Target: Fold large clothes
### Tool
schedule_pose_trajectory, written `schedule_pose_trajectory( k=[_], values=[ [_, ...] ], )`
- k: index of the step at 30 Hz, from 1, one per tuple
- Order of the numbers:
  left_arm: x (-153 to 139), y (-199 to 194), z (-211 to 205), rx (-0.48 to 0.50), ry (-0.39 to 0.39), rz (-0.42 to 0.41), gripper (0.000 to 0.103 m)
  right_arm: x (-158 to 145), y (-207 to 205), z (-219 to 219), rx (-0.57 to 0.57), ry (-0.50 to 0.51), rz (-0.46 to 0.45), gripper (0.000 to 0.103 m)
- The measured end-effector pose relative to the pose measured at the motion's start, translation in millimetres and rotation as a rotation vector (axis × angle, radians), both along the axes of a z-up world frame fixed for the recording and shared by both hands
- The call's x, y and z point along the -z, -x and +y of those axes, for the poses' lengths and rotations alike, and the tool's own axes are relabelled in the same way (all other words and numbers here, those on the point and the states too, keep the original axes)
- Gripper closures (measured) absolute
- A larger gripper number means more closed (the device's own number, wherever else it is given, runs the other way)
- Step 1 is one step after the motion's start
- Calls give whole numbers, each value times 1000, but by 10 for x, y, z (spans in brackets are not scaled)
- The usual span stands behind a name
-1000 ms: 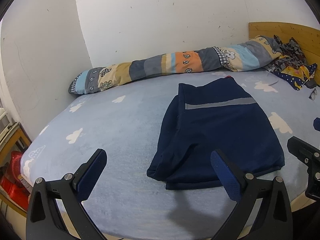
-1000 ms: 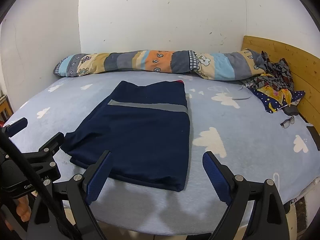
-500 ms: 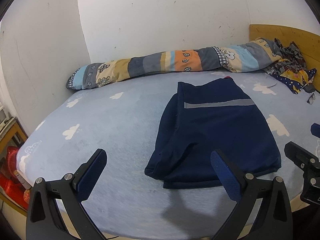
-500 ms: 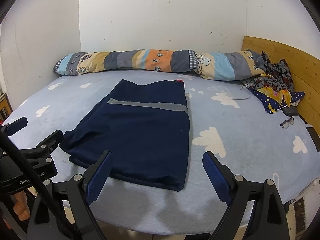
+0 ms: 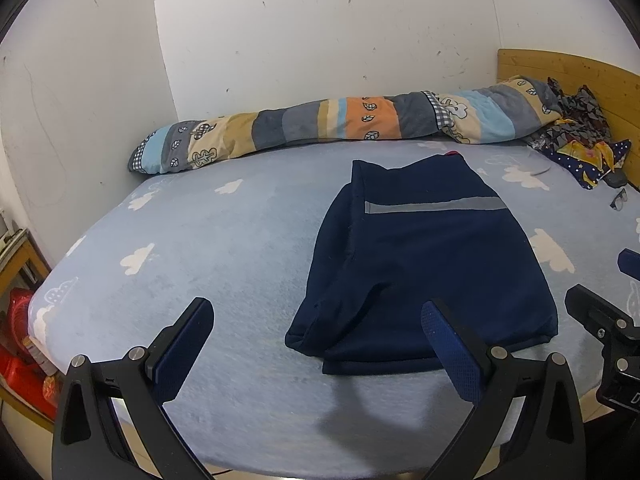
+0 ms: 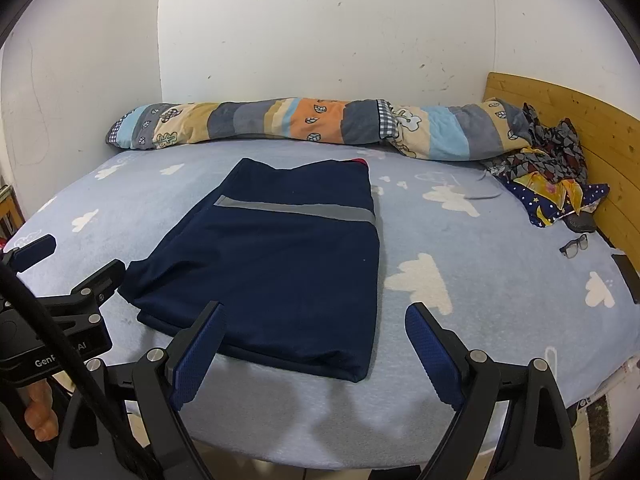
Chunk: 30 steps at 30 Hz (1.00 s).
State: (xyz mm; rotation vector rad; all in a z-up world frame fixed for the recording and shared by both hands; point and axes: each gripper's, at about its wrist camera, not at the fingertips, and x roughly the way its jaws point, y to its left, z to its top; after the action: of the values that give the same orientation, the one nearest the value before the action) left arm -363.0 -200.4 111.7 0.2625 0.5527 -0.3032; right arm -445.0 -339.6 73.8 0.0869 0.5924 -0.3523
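A long rolled-up patchwork blanket in orange, grey, tan and light blue [image 6: 304,128] is lying far ahead of both claws, along the white wall. A heap of dark patterned cloth with yellow bits [image 6: 548,176] is sitting far ahead and to the right of the right claw, beside the wooden headboard [image 6: 560,116]. A pair of black glasses [image 6: 575,245] is lying just in front of that heap. All of it is resting on the light blue bed sheet with white clouds [image 6: 460,248].

The folded dark navy garment with one grey stripe [image 6: 276,256] is lying flat on the sheet. Its near edge is sitting just ahead of the right claw [image 6: 314,350], mostly by the claw's left finger. In the left camera the garment [image 5: 432,264] is lying ahead and to the right of the left claw [image 5: 316,346], close to its right finger.

Nothing is blocking the way to the garment.

Both claws are hovering over the near edge of the bed, pointing forward. Each one's blue-padded fingers are spread wide apart and are holding nothing. The left claw [image 6: 60,280] is also showing at the left side of the right camera.
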Motion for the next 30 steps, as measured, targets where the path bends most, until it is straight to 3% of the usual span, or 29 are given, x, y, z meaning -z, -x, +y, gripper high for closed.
schedule_pose_trajectory(
  k=[30],
  values=[
    [12,-8,31,-1,24,30,0,7,4,-24,-5,0,4,9]
  ],
)
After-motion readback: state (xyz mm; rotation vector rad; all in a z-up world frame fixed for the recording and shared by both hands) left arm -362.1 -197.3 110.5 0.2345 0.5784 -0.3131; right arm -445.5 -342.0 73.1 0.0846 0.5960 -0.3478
